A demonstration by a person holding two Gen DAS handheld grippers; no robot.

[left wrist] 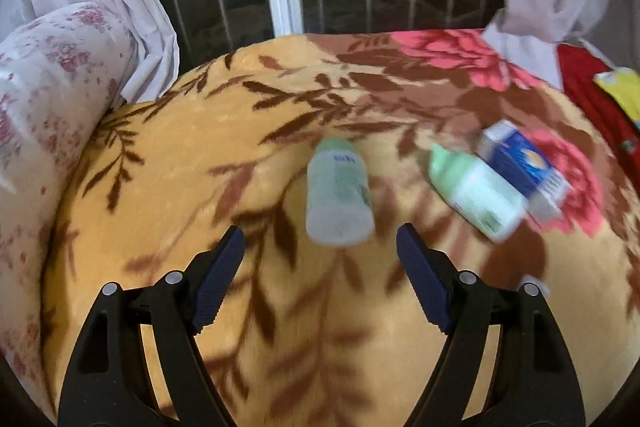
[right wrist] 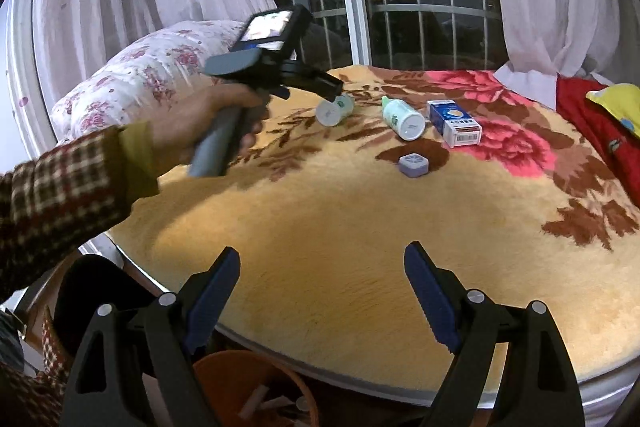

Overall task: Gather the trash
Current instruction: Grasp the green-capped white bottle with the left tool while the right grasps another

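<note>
On the bed (right wrist: 340,227), with its plush flowered blanket, the trash lies in a loose row, and going left to right the first piece is a small pale-green bottle (left wrist: 339,197) on its side, its flat base toward the left claw (left wrist: 320,247). That claw is spread wide with nothing between its pads, hovering just short of the bottle. The bottle looks like thin translucent plastic, probably light and near empty, smooth and round (so it may roll on the soft pile); the sensible hold is across the middle of the body, not the tapered cap end.

Next comes a second green-and-white bottle (left wrist: 474,191), also on its side, touching or nearly touching a blue and white carton (left wrist: 524,169). The carton is light card, easily crushed, best pinched across its flat faces.

Nearer the bed's edge sits a small lilac square case (right wrist: 414,165), low and slippery-looking, needing a grip on its side walls.

The right claw (right wrist: 322,267) hangs wide apart and empty over the bed's near edge, above an orange bin (right wrist: 224,371) already holding scraps.
</note>
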